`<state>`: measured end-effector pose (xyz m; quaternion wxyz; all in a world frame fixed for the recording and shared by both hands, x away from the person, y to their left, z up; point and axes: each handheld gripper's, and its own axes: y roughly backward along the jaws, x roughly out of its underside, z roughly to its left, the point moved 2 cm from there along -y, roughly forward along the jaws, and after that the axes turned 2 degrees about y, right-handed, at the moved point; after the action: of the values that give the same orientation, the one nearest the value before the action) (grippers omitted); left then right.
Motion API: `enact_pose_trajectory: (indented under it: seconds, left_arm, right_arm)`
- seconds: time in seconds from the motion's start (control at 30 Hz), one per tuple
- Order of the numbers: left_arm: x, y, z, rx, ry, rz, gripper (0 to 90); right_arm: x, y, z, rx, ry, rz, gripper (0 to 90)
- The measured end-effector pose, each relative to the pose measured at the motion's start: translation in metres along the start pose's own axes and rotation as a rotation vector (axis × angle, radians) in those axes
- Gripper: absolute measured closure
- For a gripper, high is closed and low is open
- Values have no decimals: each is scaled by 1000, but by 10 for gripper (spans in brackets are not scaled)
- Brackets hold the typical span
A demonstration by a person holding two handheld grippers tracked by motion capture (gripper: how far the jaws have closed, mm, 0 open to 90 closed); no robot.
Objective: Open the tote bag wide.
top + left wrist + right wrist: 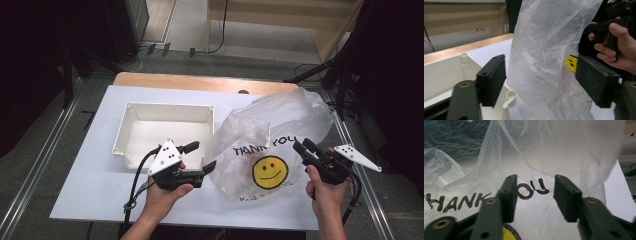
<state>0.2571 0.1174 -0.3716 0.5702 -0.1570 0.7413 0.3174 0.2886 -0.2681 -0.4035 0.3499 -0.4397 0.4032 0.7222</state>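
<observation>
Both hands w/ grippers at table's [90, 170] near edge. Left gripper [202, 157] jaws apart, straddling thin plastic "THANK YOU" smiley bag [270, 145] beside white bin [165, 132]; right gripper [304, 146] half-open at bag's right side, film between, no visible pinch.

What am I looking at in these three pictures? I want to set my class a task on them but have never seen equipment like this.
A person sits at a white table holding a hand tool in each hand: the left gripper and the right gripper, each with two black jaws. One picture comes from a camera above the table; the other two come from small cameras riding on each gripper, looking along its jaws. On the table lie an empty white tray and a clear plastic bag printed with "THANK YOU" and a yellow smiley. Both grippers sit at the bag with plastic between open jaws; neither pinches it yet.
</observation>
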Motion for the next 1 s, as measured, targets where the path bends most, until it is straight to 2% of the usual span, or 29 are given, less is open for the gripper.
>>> enact_pose_trajectory:
  seconds: [0.07,0.13,0.17,0.2,0.33,0.4,0.5,0.7,0.77,0.83,0.93,1.0]
  left_arm:
    - [2,-3,0,19,8,10,415]
    - [4,-4,0,29,-3,18,543]
    - [4,-4,0,29,-3,18,591]
    - [5,-6,0,40,-4,31,653]
    - [10,-9,3,63,27,63,801]
    - [14,-13,6,68,47,91,856]
    - [20,-19,8,71,61,134,885]
    - [27,-26,11,59,67,189,893]
    - [32,-29,14,45,88,223,894]
    - [34,-30,14,41,97,233,895]
    - [40,-34,16,42,107,269,894]
    - [42,-37,16,45,110,289,893]
  right_arm:
    - [-1,0,1,10,3,-4,412]
    - [-2,1,3,44,13,-8,320]
    - [-2,1,3,44,13,-8,320]
    - [-5,3,3,64,-1,-14,268]
    - [-9,8,2,94,-9,-43,239]
    - [-9,10,0,138,2,-40,214]
    - [-10,11,-1,174,15,-47,204]
    - [-13,16,-5,178,6,-72,221]
    - [-13,17,-10,172,-2,-68,247]
    - [-13,18,-13,149,-15,-66,282]
    - [-10,15,-18,91,-32,-54,356]
    - [-7,12,-19,51,-40,-36,437]
